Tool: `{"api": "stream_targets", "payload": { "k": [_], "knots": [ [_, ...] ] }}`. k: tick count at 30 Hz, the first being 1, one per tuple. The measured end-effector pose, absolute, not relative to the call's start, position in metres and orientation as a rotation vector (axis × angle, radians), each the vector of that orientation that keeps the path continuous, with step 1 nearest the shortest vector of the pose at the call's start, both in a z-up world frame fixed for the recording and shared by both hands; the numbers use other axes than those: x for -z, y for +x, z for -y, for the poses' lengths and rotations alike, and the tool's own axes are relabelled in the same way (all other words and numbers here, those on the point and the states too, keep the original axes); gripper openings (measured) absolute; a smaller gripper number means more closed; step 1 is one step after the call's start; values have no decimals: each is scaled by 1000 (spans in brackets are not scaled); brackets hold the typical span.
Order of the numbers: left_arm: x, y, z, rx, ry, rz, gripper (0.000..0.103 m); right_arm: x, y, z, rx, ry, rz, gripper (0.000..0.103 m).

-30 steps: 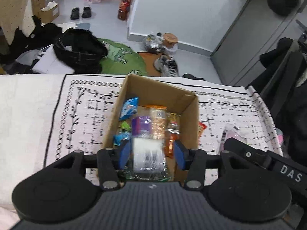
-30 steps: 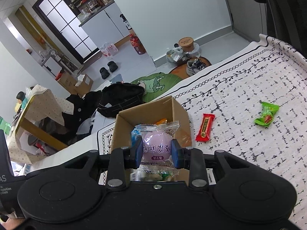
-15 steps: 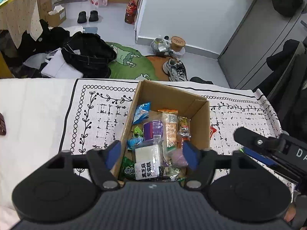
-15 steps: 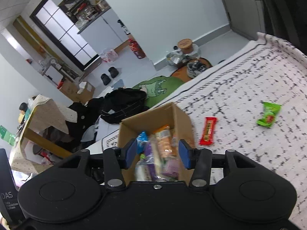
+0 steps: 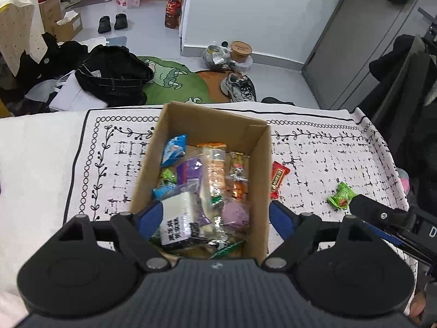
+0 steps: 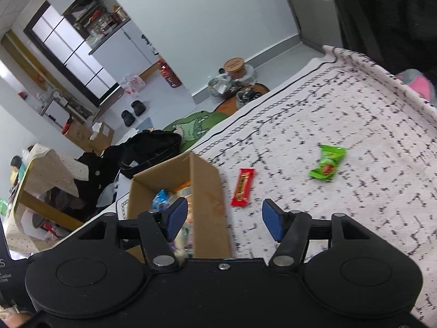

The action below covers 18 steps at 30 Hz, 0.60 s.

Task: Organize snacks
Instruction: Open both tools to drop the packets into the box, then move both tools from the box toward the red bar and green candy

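An open cardboard box point(image 5: 259, 164) point(image 6: 210, 194) stands on the patterned cloth and holds several wrapped snacks, among them a white packet point(image 5: 177, 220) and a round purple one point(image 5: 236, 213). My left gripper point(image 5: 215, 218) hovers over the box's near end, its jaws opening, nothing pressed between the pads. My right gripper point(image 6: 222, 218) straddles the box's right wall, jaws opening and empty. A red bar point(image 6: 243, 187) point(image 5: 278, 179) lies just right of the box. A green packet point(image 6: 327, 162) point(image 5: 341, 195) lies further right.
The cloth-covered table point(image 5: 54, 150) ends at its far edge, with a floor full of bags, shoes and a green rug point(image 5: 174, 82) beyond. Dark clothing point(image 6: 382, 13) hangs at the right edge. A pink item point(image 6: 420, 84) sits at the table's right corner.
Both grippers let go of their snacks, the white packet and the purple one, which now lie in the box. Both sets of jaws widened. The right gripper swung right toward the red bar.
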<state>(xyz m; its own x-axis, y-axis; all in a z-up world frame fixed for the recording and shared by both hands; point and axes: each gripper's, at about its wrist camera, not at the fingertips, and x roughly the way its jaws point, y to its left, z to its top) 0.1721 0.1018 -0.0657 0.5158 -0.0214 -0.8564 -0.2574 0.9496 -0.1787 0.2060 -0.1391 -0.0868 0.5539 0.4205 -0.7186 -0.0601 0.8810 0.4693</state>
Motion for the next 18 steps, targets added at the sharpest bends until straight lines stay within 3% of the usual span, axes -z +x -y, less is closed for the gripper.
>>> {"api": "stream_targets", "payload": {
  "k": [5, 11, 18],
  "knots": [
    [64, 175, -86, -137, -289, -1011, 94, 88, 207, 160, -276, 424, -940, 67],
    [59, 179, -65, -99, -281, -986, 103, 88, 207, 183, -271, 449, -930, 81],
    [59, 184, -47, -74, -283, -971, 103, 92, 212, 208, -263, 456, -936, 87]
  ]
}}
